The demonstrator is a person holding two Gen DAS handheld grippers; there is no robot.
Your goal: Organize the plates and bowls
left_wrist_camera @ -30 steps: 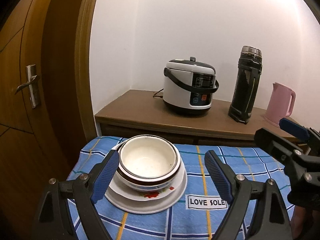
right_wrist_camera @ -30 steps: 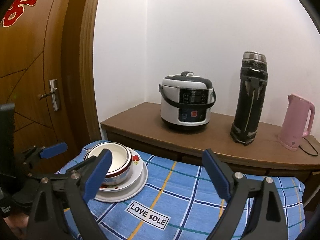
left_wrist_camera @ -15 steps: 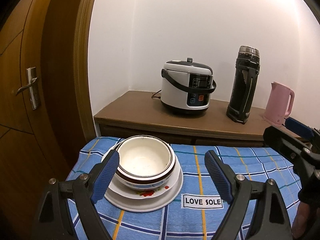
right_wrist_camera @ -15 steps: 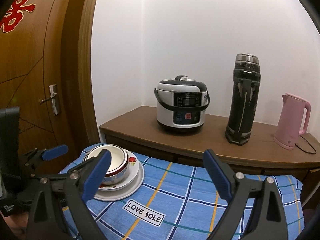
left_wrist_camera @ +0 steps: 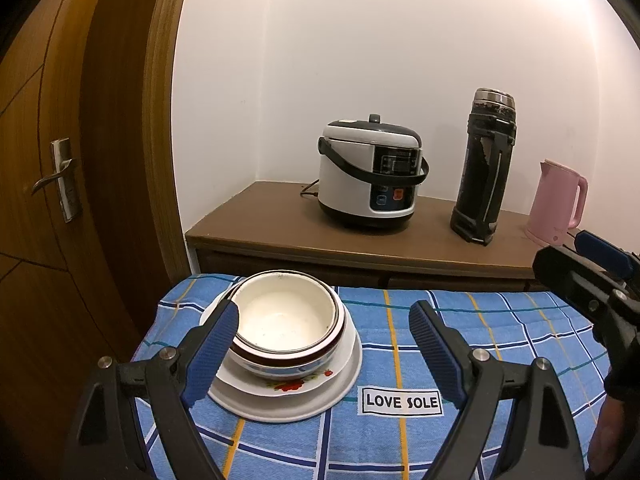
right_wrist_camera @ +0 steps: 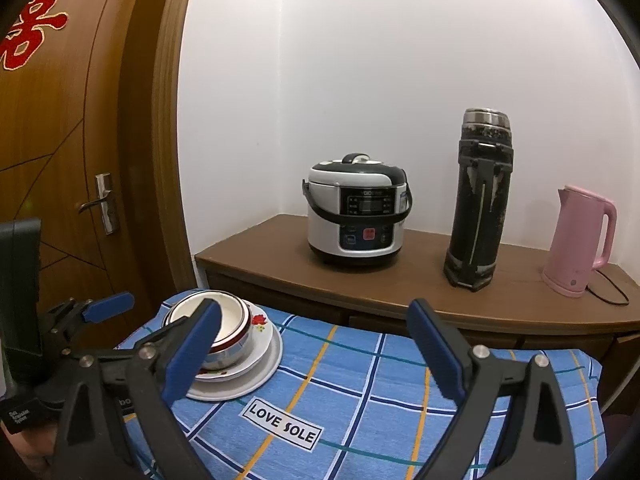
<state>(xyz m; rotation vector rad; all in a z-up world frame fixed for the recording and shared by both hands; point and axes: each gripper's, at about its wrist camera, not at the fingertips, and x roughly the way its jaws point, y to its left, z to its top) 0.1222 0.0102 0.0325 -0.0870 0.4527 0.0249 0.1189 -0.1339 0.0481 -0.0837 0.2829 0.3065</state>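
Observation:
A white bowl with a brown rim sits nested in another bowl on a flowered plate, which rests on a larger white plate. The stack stands at the left of the blue checked cloth. The same bowl stack shows at lower left in the right wrist view. My left gripper hovers near the stack, open and empty, its left finger beside the bowl. My right gripper is open and empty over the cloth, right of the stack.
A wooden sideboard behind the table carries a rice cooker, a tall black flask and a pink kettle. A wooden door stands at the left. The cloth bears a "LOVE SOLE" label.
Both grippers have drawn back and risen slightly from the stack; the dishes look smaller and farther. Nothing on the table has moved.

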